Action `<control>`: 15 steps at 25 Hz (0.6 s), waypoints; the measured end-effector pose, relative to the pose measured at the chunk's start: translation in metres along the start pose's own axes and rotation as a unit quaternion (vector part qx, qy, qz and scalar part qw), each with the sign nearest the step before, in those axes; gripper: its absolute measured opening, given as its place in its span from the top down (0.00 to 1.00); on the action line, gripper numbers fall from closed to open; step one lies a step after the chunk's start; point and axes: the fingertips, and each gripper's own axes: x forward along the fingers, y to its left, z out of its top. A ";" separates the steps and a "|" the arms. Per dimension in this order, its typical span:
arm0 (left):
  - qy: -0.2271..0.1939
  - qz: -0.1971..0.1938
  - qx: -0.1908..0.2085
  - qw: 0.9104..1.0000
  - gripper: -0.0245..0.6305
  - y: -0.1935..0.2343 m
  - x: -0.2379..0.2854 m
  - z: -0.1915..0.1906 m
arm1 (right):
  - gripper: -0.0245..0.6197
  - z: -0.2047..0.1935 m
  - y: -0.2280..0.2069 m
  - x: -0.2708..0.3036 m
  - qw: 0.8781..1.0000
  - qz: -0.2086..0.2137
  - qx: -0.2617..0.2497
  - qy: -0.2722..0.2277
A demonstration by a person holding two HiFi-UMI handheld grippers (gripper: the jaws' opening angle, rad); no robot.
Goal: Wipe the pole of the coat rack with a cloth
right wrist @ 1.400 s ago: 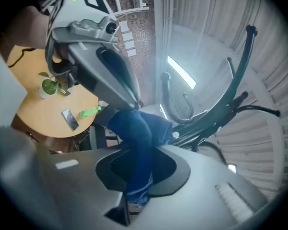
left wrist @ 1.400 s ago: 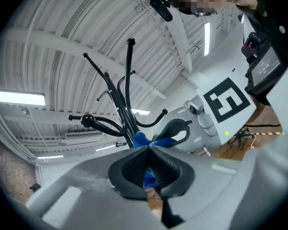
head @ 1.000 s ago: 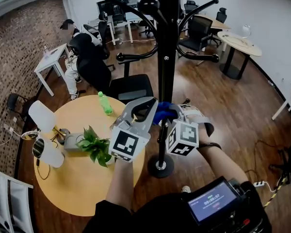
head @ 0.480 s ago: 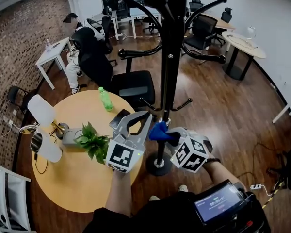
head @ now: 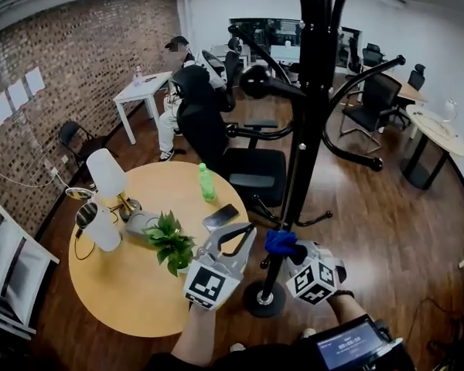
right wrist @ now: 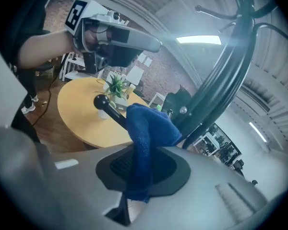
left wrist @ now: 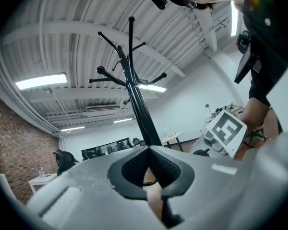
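Note:
The black coat rack pole (head: 309, 122) rises from its round base (head: 251, 306) beside the table. Low on the pole, just above the base, a blue cloth (head: 281, 242) rests against it, with my right gripper (head: 284, 247) shut on the cloth. The right gripper view shows the cloth (right wrist: 146, 128) bunched between the jaws of the right gripper (right wrist: 143, 152), with the pole (right wrist: 216, 90) just beyond. My left gripper (head: 244, 232) is shut and empty, left of the pole. In the left gripper view the left gripper (left wrist: 148, 148) points up along the pole (left wrist: 139, 109).
A round wooden table (head: 124, 284) at left holds a plant (head: 170, 242), a green bottle (head: 206, 182), a phone (head: 220, 216) and a white lamp (head: 104, 172). A black office chair (head: 247, 165) stands behind the pole. A person (head: 182, 91) sits further back.
The right gripper has slid the blue cloth down the pole toward the base. The left gripper dropped alongside it. The head view has tilted up to show more of the room.

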 end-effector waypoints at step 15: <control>0.014 0.198 -0.031 0.980 0.96 -0.067 0.043 0.086 | 0.89 -0.069 -0.063 -0.052 0.979 0.128 0.021 -0.154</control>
